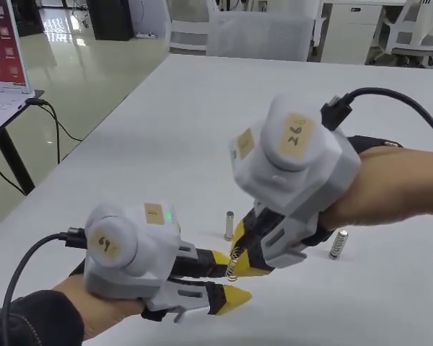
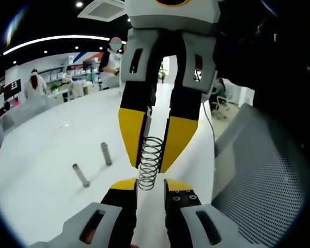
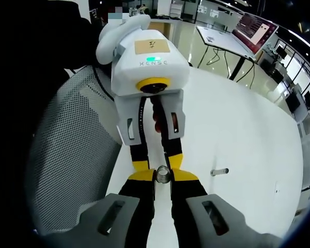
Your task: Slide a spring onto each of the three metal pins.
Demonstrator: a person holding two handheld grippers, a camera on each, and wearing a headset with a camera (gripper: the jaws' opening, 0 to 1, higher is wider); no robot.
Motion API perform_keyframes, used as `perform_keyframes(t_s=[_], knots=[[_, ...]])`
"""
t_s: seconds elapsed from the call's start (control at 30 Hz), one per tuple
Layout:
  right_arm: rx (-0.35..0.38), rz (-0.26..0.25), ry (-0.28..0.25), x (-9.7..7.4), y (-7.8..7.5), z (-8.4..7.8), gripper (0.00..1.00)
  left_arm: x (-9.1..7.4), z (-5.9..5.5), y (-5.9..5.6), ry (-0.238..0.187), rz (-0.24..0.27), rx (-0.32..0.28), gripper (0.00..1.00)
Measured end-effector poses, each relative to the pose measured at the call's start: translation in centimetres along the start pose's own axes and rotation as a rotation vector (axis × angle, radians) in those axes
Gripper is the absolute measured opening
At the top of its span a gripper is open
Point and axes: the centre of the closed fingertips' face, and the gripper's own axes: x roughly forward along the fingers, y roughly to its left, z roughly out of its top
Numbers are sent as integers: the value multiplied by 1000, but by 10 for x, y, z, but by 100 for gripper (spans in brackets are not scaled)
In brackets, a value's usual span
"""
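A coil spring (image 2: 150, 163) hangs in the air between my two grippers, which face each other tip to tip. My left gripper (image 2: 151, 184) is shut on the spring's lower end. My right gripper (image 3: 163, 176) is shut on a thin metal pin (image 2: 148, 121), and the spring's upper coils sit over that pin's tip. In the head view the spring (image 1: 233, 264) lies between the left gripper (image 1: 231, 277) and the right gripper (image 1: 244, 252). A bare pin (image 1: 229, 225) stands on the table just behind them. Another pin with a spring on it (image 1: 338, 244) stands to the right.
The white table (image 1: 202, 130) stretches away ahead. A desk with a laptop (image 1: 0, 65) stands off its left edge, with cables hanging down. White cabinets and chairs (image 1: 260, 32) are beyond the far end. A mesh chair back (image 3: 72, 144) is close behind the left gripper.
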Motion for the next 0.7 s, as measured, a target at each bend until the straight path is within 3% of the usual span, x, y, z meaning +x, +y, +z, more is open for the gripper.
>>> perform_keyframes(t_s=[0.7], knots=[[25, -31, 13, -8, -14, -11, 8, -5, 1, 15, -19, 65, -49, 29]])
